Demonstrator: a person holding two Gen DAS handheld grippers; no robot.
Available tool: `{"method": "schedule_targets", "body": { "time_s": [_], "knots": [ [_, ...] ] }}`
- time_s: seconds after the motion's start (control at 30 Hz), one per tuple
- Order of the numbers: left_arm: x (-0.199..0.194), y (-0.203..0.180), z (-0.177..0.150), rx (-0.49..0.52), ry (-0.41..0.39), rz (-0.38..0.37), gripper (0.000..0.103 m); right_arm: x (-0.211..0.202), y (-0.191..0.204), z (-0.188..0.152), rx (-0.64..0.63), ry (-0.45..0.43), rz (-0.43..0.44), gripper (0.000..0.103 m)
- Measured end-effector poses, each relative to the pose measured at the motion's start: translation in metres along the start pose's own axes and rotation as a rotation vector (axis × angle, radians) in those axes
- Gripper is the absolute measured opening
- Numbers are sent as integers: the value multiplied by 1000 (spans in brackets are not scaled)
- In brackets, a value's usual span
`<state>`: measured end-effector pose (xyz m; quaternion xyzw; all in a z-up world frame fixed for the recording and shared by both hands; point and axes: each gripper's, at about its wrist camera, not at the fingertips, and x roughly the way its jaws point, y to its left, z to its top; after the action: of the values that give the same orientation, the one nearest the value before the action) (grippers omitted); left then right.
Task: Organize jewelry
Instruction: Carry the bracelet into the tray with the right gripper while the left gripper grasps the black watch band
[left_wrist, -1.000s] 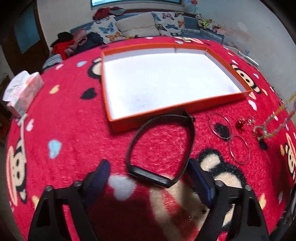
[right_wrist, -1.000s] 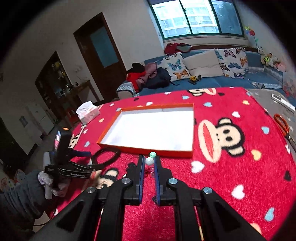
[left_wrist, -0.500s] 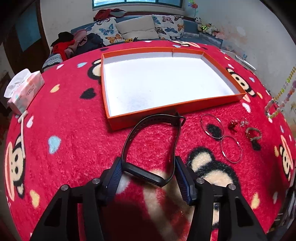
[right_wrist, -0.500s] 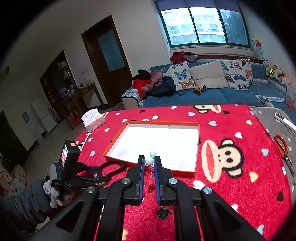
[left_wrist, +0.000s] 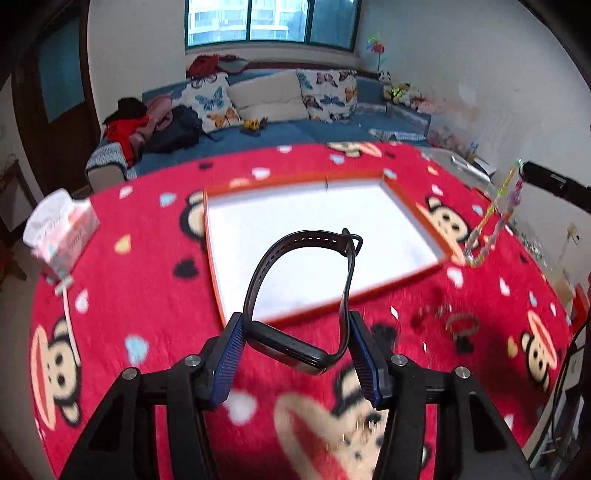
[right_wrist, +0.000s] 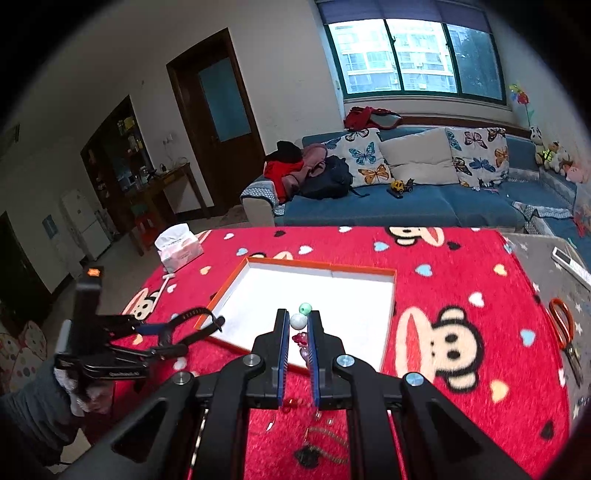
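Observation:
My left gripper (left_wrist: 296, 334) is shut on a black wristband (left_wrist: 303, 295) and holds it in the air in front of the orange tray (left_wrist: 417, 208), which has a white floor. The left gripper and band also show in the right wrist view (right_wrist: 192, 325). My right gripper (right_wrist: 298, 323) is shut on a beaded necklace (right_wrist: 298, 320); white and green beads stick out between its fingers above the tray (right_wrist: 321, 266). The necklace hangs in the left wrist view (left_wrist: 491, 229) at the right. A bracelet (left_wrist: 461, 325) and small earrings (left_wrist: 430, 312) lie on the red cloth.
A tissue box (left_wrist: 61, 229) stands at the table's left edge. Orange scissors (right_wrist: 561, 326) and a white remote (right_wrist: 570, 260) lie at the right. A chain (right_wrist: 325, 443) lies below the right gripper. A blue sofa (right_wrist: 406, 199) is behind the table.
My left gripper closed on the wristband and lifted it off the cloth. My right gripper rose higher with the necklace, over the tray's near edge.

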<state>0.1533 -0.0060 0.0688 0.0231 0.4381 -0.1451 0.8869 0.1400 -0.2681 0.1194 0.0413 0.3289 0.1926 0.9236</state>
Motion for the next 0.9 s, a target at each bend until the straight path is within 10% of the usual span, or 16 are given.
{"method": "schedule_targets", "body": {
  "time_s": [0.37, 0.9],
  "knots": [
    [69, 11, 60, -29, 63, 71, 58, 52, -13, 20, 24, 26, 8, 12],
    [130, 20, 51, -57, 152, 111, 61, 105, -34, -28, 22, 256, -121, 12]
  ]
}}
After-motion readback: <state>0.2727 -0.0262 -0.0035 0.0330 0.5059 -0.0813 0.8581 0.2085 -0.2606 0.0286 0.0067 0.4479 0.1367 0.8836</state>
